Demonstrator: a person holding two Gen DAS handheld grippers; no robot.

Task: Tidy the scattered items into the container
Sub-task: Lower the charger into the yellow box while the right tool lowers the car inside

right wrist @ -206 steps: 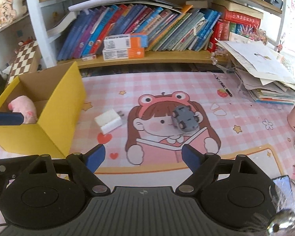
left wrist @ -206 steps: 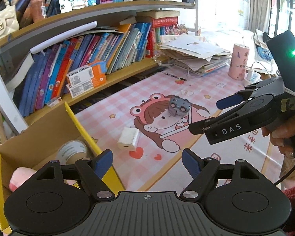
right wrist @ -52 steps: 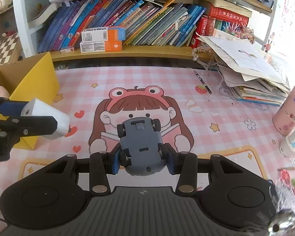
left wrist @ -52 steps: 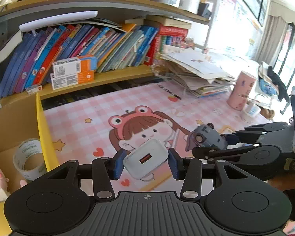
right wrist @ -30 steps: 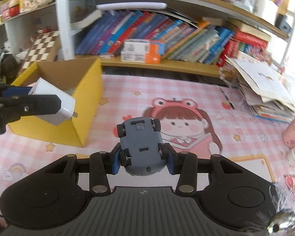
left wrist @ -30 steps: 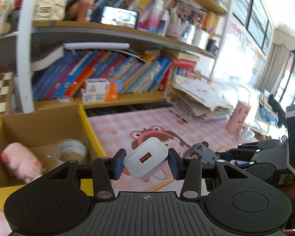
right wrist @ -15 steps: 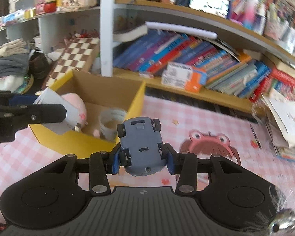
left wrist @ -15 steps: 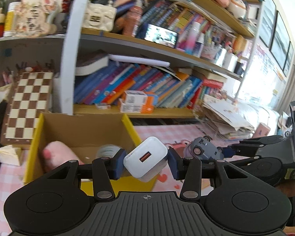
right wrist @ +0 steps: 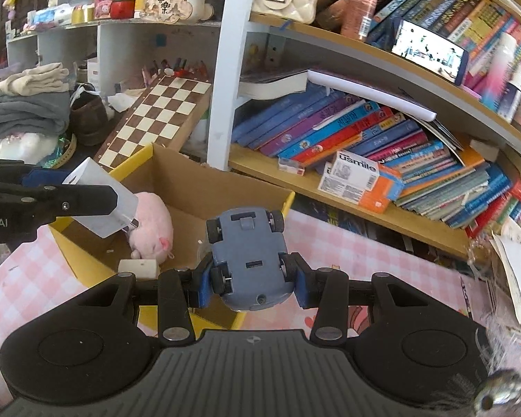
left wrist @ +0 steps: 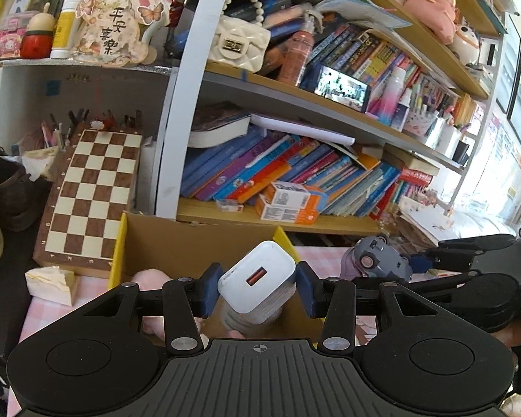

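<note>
My left gripper [left wrist: 257, 286] is shut on a white USB charger [left wrist: 257, 278], held above the yellow cardboard box [left wrist: 191, 243]. In the right wrist view that charger [right wrist: 100, 205] hangs over the box's left side with its prongs near a pink plush toy [right wrist: 153, 224]. My right gripper [right wrist: 250, 283] is shut on a grey-blue toy car [right wrist: 250, 253], underside up, over the box's [right wrist: 208, 187] near right corner. The same car [left wrist: 375, 260] shows at the right of the left wrist view. A small pale block [right wrist: 137, 267] lies in the box.
A bookshelf [right wrist: 364, 191] packed with books rises right behind the box. A chessboard [left wrist: 87, 198] leans at the box's left. The pink checked table mat [right wrist: 382, 267] spreads to the right. Folded clothes [right wrist: 24, 104] are piled at the far left.
Both grippers have swung left with their loads, from over the pink mat to over the yellow box. The box now lies directly below them. Grips are unchanged.
</note>
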